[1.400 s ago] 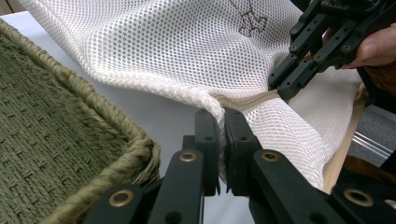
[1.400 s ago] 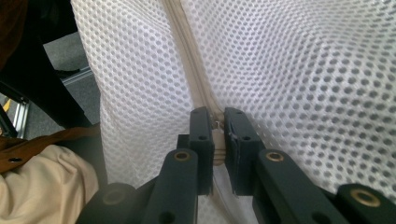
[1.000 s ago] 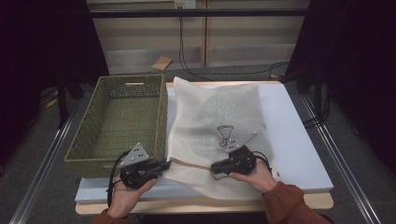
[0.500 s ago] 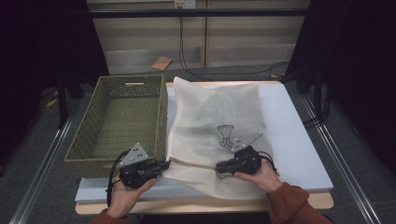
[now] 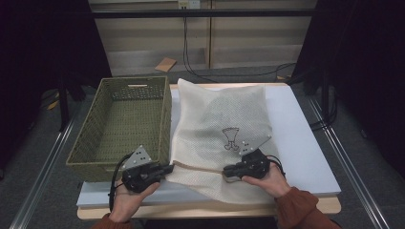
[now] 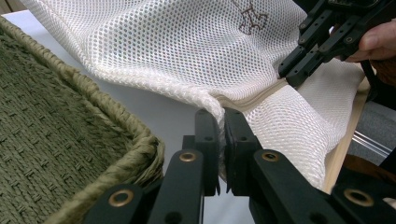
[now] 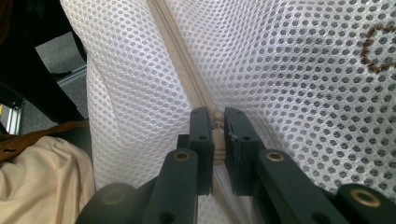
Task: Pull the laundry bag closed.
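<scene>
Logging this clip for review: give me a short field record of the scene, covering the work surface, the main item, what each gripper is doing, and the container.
surface: white table top
main item: white mesh laundry bag, lying flat, beige zipper near its front edge
left gripper: shut on the bag's corner at the zipper end
right gripper: closed on the zipper pull
container: green woven basket, left of the bag

The mesh bag (image 5: 219, 129) lies on the table (image 5: 305, 143), right of the basket (image 5: 122, 121).
</scene>
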Demonstrator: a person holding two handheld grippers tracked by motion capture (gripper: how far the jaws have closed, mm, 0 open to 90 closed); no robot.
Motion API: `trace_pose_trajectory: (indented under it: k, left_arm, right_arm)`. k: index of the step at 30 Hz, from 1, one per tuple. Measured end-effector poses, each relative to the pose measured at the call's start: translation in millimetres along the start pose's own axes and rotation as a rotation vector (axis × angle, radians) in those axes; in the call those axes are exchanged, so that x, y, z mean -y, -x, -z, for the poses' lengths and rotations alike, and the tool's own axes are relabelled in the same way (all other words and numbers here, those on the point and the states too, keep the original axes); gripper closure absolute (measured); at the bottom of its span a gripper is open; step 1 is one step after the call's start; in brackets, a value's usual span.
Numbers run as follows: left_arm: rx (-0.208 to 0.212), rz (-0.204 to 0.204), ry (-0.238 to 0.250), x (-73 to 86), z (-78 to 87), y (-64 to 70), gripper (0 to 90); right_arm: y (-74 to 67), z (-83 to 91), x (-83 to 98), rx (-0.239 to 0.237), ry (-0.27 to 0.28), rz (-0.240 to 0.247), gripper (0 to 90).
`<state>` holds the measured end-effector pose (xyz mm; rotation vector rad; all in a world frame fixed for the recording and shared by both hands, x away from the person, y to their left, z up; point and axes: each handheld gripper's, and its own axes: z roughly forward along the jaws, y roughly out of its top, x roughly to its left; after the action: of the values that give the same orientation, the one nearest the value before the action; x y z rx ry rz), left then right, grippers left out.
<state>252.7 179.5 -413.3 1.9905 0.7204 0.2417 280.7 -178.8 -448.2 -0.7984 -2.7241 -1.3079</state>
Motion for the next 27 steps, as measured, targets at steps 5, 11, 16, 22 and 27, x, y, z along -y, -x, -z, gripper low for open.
trace_pose_trajectory:
  k: [5,11,16,22,27]
  left_arm:
    - [0.003,0.004,0.0,0.1,-0.3,0.0,85.8]
    - [0.002,0.001,-0.004,0.0,-0.8,0.5,85.8]
    - [-0.001,0.006,-0.007,1.2,-1.0,-0.1,85.9]
    - [-0.003,0.002,-0.009,1.0,-0.7,-0.2,85.9]
    - [0.0,0.005,-0.007,1.5,-0.9,-0.4,85.9]
  right_arm:
    - [1.3,3.4,4.5,0.005,0.001,-0.007,82.7]
    - [1.5,5.5,6.4,0.008,-0.002,-0.009,82.7]
    - [2.4,3.4,9.2,0.013,-0.017,-0.018,82.7]
    - [2.4,7.3,12.1,0.021,-0.015,-0.016,82.7]
    - [4.1,12.5,16.8,0.034,-0.011,-0.028,82.7]
